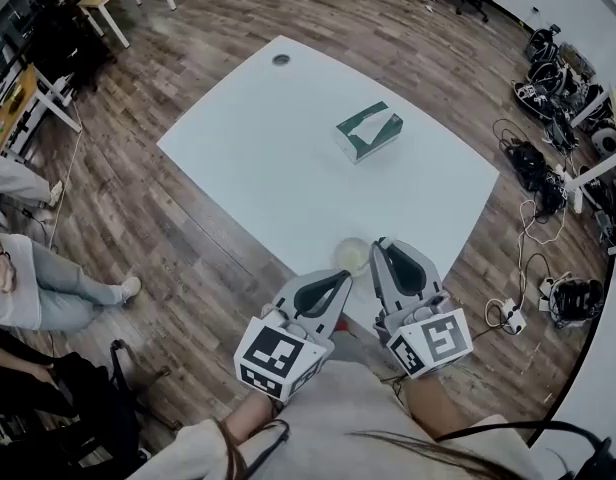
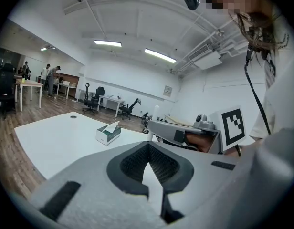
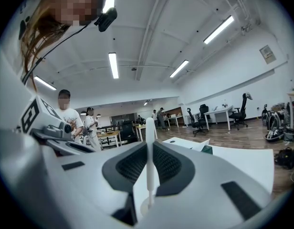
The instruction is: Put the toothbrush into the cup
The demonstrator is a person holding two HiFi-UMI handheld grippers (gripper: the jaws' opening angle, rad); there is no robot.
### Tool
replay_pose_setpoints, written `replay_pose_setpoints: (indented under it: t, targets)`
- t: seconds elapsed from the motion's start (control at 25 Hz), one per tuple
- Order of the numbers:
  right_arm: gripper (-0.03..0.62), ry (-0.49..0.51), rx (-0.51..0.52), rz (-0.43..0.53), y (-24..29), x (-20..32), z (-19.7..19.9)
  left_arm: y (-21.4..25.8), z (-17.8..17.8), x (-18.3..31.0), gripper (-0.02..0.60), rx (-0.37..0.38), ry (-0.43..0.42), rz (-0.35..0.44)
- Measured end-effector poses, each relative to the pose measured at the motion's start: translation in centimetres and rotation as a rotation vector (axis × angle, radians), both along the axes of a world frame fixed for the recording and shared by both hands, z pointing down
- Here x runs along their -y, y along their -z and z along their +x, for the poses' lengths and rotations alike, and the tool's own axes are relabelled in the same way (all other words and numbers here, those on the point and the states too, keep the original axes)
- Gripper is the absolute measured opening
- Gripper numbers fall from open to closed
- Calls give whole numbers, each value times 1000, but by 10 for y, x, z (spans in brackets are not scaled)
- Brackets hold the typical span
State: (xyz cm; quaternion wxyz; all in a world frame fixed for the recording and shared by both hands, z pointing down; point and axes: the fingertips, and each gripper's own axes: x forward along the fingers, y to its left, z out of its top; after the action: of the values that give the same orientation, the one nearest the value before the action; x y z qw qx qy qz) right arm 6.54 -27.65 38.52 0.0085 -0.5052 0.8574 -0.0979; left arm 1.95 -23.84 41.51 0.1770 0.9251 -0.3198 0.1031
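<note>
A clear cup (image 1: 351,256) stands near the front edge of the white table (image 1: 278,168), between my two grippers. My right gripper (image 1: 380,245) (image 3: 149,144) is shut on a white toothbrush (image 3: 149,151), which it holds upright. The brush's lower end reaches down into the cup (image 3: 143,208). In the left gripper view the toothbrush (image 2: 153,120) shows as a thin white stick beside the right gripper (image 2: 185,137). My left gripper (image 1: 340,278) (image 2: 147,147) hangs just left of the cup, shut with nothing in it.
A green and white tissue box (image 1: 369,131) (image 2: 108,133) lies at the table's middle. A round cable hole (image 1: 280,59) sits at the far corner. Cables and bags (image 1: 548,118) lie on the floor to the right. A seated person (image 1: 48,288) is at the left.
</note>
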Motion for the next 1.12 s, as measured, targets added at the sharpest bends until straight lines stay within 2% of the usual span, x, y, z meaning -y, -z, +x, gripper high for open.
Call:
replay_pose_setpoints:
  t: [0.68,1.12]
  targets:
    - [49,-3,-3,-123,-80,24,-6,-16,1,-2,8,16,2,-46]
    - [49,-6,-4,-184,-105,33,-4,-22,6,-2,8,19,-8,-60]
